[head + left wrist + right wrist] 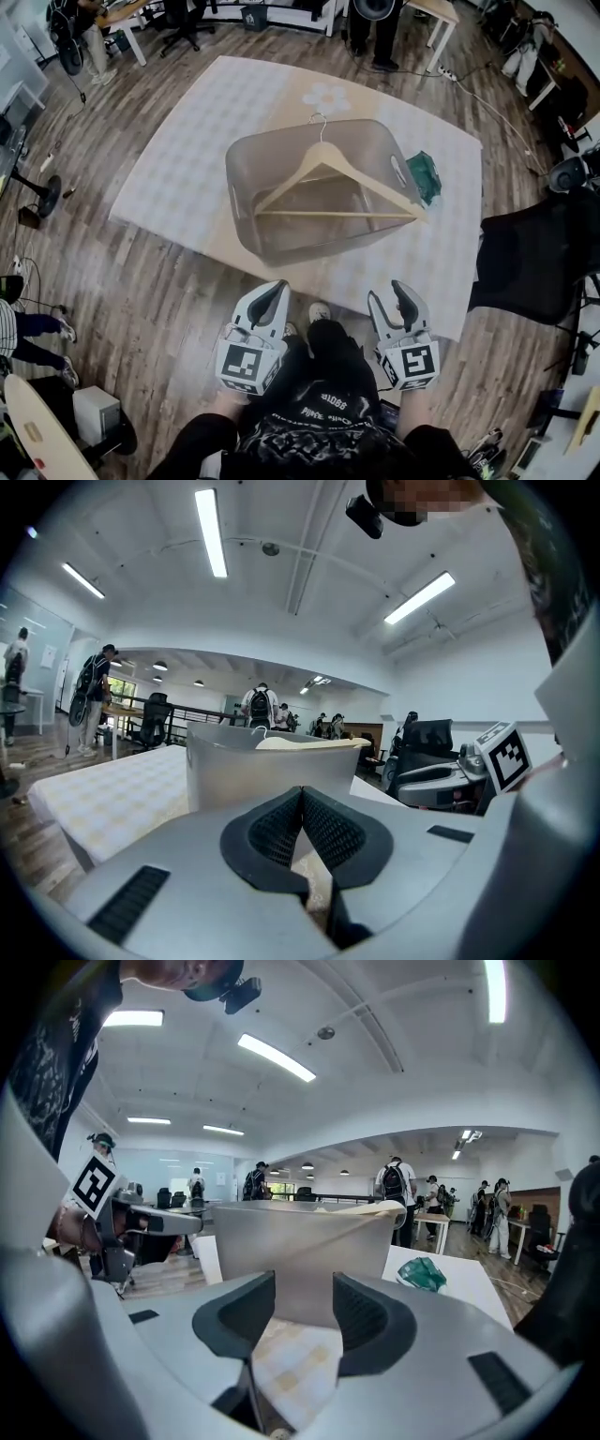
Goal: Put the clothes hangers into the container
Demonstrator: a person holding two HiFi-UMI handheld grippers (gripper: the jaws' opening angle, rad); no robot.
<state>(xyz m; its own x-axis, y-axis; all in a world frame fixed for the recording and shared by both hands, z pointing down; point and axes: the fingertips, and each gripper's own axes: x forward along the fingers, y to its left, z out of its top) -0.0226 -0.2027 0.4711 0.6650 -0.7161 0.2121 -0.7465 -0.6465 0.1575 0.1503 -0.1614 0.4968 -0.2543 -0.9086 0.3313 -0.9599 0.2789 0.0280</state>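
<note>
A wooden clothes hanger [337,187] rests in the translucent container [281,239] on the cloth-covered table [178,178], its hook poking up past the far rim. A green item [424,176] lies just beside the container. Near the table's front edge, the left gripper [277,289] has its jaws together and empty, while the right gripper [389,295] has its jaws apart with nothing between them

I see bare cloth on the table [187,159] to the left, front and far side of the container [234,187], so I can pass there. The wooden hanger [328,215] lies across the container's top and blocks much of the opening. 1 green thing [424,176] sits just beside its right wall. A black chair [525,258] stands close to the table's right edge.
</note>
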